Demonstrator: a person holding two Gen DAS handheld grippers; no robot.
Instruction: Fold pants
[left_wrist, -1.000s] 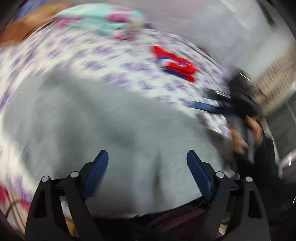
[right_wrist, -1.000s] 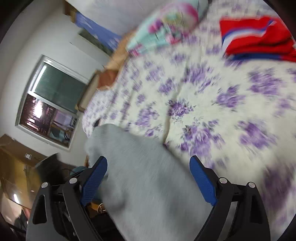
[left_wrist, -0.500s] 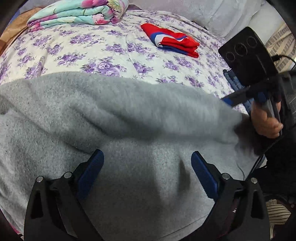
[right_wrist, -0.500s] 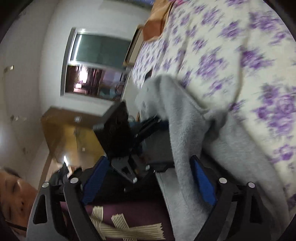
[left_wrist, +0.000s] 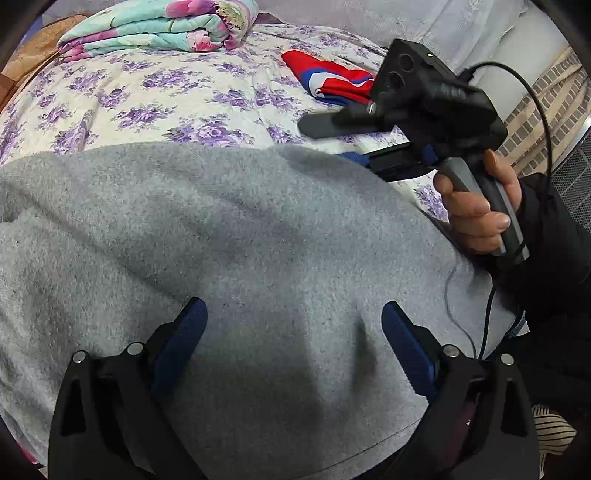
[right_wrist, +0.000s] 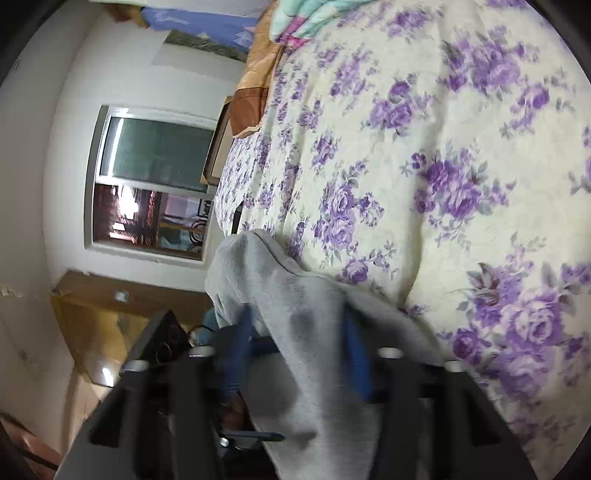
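Grey fleece pants (left_wrist: 240, 240) lie spread over the near edge of the floral bedspread (left_wrist: 166, 88). My left gripper (left_wrist: 291, 339) is open, its blue pads just above the grey cloth with nothing between them. My right gripper (right_wrist: 299, 354) has its jaws closing around a fold of the pants (right_wrist: 295, 325); the image is blurred there. The right gripper also shows in the left wrist view (left_wrist: 354, 157), hand-held at the pants' right edge with its fingers at the cloth.
A folded red, white and blue garment (left_wrist: 332, 79) lies at the far right of the bed. A folded floral quilt (left_wrist: 162, 26) lies at the back. A window (right_wrist: 147, 184) and a wooden cabinet (right_wrist: 96, 325) stand beside the bed.
My right gripper's jaws have narrowed from wide open onto a fold of the pants. My left gripper stays open over the cloth and has settled after fast motion.
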